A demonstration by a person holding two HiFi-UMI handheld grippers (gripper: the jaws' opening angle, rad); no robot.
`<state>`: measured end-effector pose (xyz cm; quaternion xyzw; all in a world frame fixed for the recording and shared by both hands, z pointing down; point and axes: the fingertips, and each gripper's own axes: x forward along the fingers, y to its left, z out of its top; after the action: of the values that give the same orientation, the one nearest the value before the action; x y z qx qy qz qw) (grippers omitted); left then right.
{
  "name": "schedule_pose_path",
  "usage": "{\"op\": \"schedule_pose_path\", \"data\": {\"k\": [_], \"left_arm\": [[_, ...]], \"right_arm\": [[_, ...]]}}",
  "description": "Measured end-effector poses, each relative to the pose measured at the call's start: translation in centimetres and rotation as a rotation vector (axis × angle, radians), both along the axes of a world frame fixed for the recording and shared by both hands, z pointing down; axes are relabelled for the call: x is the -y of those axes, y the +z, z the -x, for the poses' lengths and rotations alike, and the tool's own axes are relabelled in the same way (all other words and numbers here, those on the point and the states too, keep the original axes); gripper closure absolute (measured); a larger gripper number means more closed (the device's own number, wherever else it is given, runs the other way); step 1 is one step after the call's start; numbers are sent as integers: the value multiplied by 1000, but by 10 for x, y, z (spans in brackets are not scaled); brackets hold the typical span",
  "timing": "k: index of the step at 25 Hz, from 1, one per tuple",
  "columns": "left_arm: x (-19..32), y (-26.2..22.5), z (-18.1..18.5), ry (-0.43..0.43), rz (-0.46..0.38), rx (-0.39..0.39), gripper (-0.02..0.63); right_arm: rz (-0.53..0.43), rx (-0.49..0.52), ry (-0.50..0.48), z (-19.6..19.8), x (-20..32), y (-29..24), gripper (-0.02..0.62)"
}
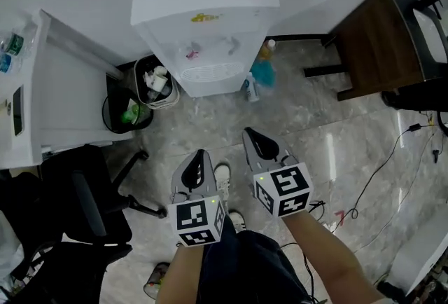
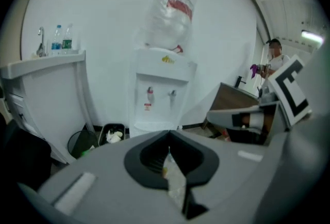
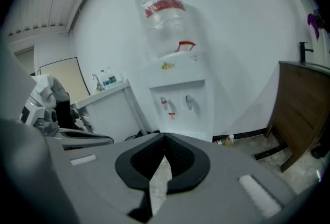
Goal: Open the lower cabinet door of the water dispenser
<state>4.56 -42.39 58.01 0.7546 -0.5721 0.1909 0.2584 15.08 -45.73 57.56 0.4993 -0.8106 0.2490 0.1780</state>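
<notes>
While the water dispenser (image 1: 203,36) is standing well ahead by the wall, the left gripper (image 1: 199,168) and right gripper (image 1: 259,143) are showing closed, empty jaws; aiming low for its seemingly hidden lower door is looking wisest.

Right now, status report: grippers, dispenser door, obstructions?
Left gripper, right gripper shut, empty, short of water dispenser. Lower door out of sight. Bin, bottles flank its base.

A full bin (image 1: 155,81) sits beside a round black bin (image 1: 123,115), a brown table (image 1: 378,33) well apart.
</notes>
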Motion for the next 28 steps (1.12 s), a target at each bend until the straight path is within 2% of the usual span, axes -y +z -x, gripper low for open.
{"op": "schedule_pose_path", "data": {"k": [4, 10, 11, 13, 15, 17, 19, 21, 28], "left_arm": [[50, 98, -2, 23, 64, 4, 598], [92, 233, -1, 77, 135, -13, 598], [96, 250, 0, 77, 152, -17, 598], [100, 279, 4, 77, 182, -17, 598], [102, 298, 6, 88, 195, -9, 598], [106, 306, 8, 92, 195, -9, 598], [109, 309, 9, 83, 194, -27, 598], [111, 310, 9, 74, 192, -52, 598], [106, 309, 8, 84, 184, -47, 598]], "right_arm": [[51, -57, 7, -6, 57, 110, 597], [99, -245, -73, -17, 120, 275, 594], [110, -258, -73, -22, 130, 294, 552], [147, -265, -52, -34, 148, 327, 524], [165, -262, -29, -47, 165, 348, 462], [147, -252, -29, -53, 185, 355, 347], [116, -243, -58, -50, 203, 353, 269], [106, -249, -88, -45, 215, 351, 233], [100, -233, -36, -44, 217, 350, 231]]}}
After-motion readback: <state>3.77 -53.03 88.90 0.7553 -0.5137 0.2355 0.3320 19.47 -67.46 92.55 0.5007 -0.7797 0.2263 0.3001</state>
